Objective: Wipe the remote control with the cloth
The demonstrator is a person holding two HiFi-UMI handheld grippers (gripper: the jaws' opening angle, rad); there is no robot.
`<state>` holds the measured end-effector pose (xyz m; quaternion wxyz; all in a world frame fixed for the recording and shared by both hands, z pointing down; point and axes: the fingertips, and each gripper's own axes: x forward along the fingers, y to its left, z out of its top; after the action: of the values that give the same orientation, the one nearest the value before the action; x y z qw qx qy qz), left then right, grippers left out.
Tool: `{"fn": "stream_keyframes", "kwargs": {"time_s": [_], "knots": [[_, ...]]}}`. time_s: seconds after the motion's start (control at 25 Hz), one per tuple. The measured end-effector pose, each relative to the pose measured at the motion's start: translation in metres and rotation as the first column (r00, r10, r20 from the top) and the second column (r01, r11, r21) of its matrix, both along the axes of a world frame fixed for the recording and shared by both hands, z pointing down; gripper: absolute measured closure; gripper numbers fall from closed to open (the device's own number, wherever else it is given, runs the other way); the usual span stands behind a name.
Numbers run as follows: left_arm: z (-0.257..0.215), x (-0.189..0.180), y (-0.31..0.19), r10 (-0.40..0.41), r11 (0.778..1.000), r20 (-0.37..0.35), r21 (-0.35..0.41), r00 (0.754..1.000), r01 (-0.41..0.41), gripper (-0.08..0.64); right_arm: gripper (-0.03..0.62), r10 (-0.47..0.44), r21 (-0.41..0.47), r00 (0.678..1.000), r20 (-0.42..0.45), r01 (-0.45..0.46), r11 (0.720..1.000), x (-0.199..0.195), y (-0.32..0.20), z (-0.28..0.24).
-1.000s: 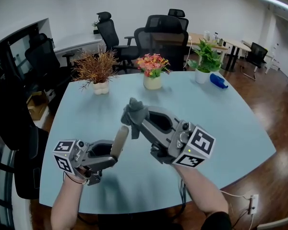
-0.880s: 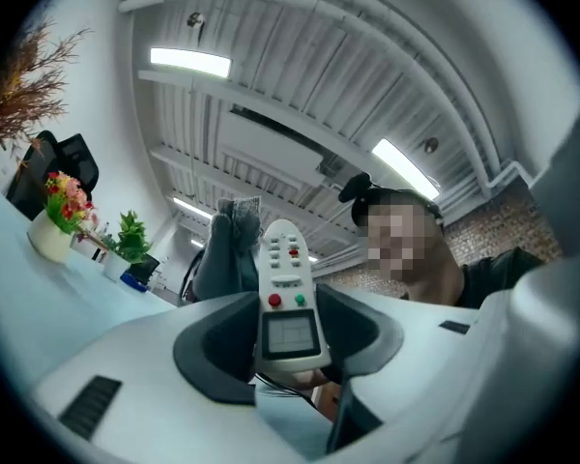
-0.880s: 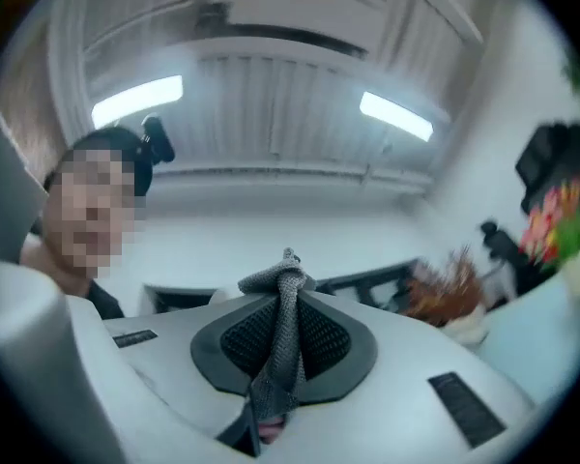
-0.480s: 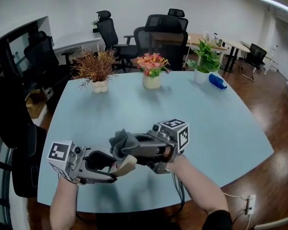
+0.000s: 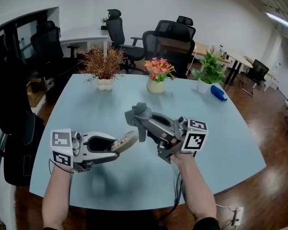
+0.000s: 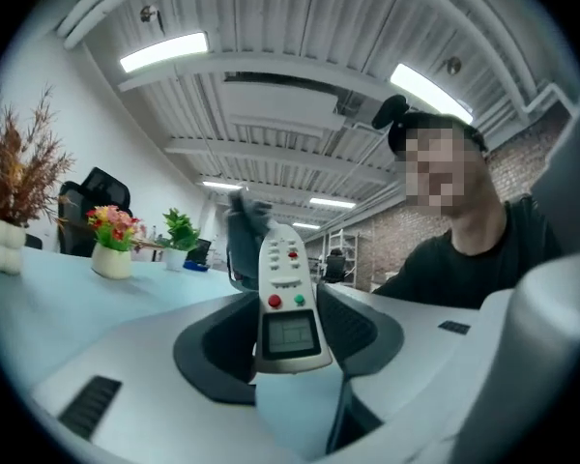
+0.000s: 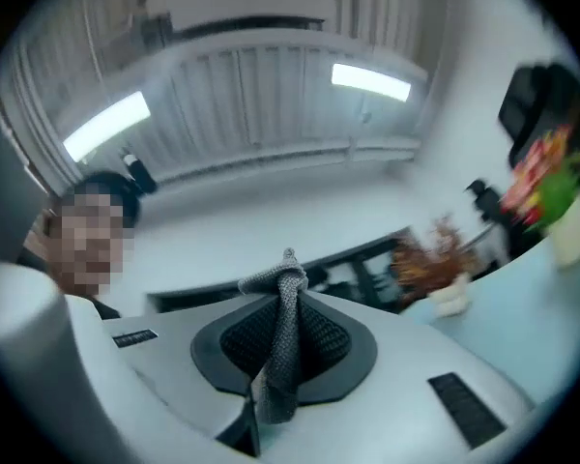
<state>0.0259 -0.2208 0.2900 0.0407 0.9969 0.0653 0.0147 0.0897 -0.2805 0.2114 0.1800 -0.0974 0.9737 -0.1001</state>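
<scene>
Gripping the remote control (image 5: pixel 126 139) in my left tongs (image 5: pixel 116 150): jaws closed on its screen end, pads on both long edges. The button end sticks out past the tips, with a red and a green button just above the small screen. The remote is pale, face up toward my head and tilted, its free end higher than the clamped end.

My right tongs (image 5: pixel 143 121) are clamped on the grey cloth (image 5: pixel 137 113). A twisted strip runs between the pads, a bunch pokes out beyond the tips and a fold hangs down under them.

The two tongs point toward each other, left tips lower than right tips. The free end of the remote sits just below and beside the hanging fold of cloth; I cannot tell if they touch. In the left gripper view the cloth shows right behind the remote's far end.

Both tongs are held above the light blue worktop (image 5: pixel 221 128), not resting on it.

Beyond the tips, at the worktop's far edge, stand a dried plant (image 5: pixel 104 66), a flower pot (image 5: pixel 157 73) and a green plant (image 5: pixel 209 71). A blue object (image 5: pixel 218 93) lies beside the green plant. Office chairs (image 5: pixel 173 37) stand behind those.
</scene>
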Motion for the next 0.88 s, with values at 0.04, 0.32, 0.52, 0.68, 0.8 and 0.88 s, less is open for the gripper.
{"fn": "stream_keyframes", "kwargs": {"time_s": [0.04,0.32,0.52,0.68,0.8,0.88], "knots": [[0.009,0.0,-0.01,-0.066,0.996,0.062,0.057,0.996,0.062,0.374,0.568,0.126,-0.012,0.99,-0.068,-0.128,0.992,0.006,-0.021,0.011],[0.104,-0.005,-0.084,-0.328,0.885,0.537,0.463,0.777,0.054,0.373,0.568,0.433,0.197,0.689,-0.581,-0.397,0.896,-0.003,-0.066,0.106],[0.118,0.006,-0.099,-0.287,0.873,0.611,0.484,0.738,-0.061,0.365,0.568,0.498,0.374,0.356,-0.791,-0.363,0.853,0.006,-0.087,0.173],[0.112,0.013,-0.126,-0.389,0.804,0.615,0.59,0.686,-0.072,0.347,0.568,0.478,0.366,0.319,-0.818,-0.353,0.861,0.006,-0.086,0.181],[0.101,0.011,-0.172,-0.614,0.674,0.519,0.737,0.595,0.052,0.347,0.568,0.484,0.371,0.297,-0.823,-0.364,0.854,0.006,-0.087,0.182],[0.095,0.006,-0.189,-0.693,0.635,0.467,0.757,0.55,0.158,0.348,0.568,0.494,0.374,0.285,-0.821,-0.385,0.844,0.01,-0.088,0.18]]}}
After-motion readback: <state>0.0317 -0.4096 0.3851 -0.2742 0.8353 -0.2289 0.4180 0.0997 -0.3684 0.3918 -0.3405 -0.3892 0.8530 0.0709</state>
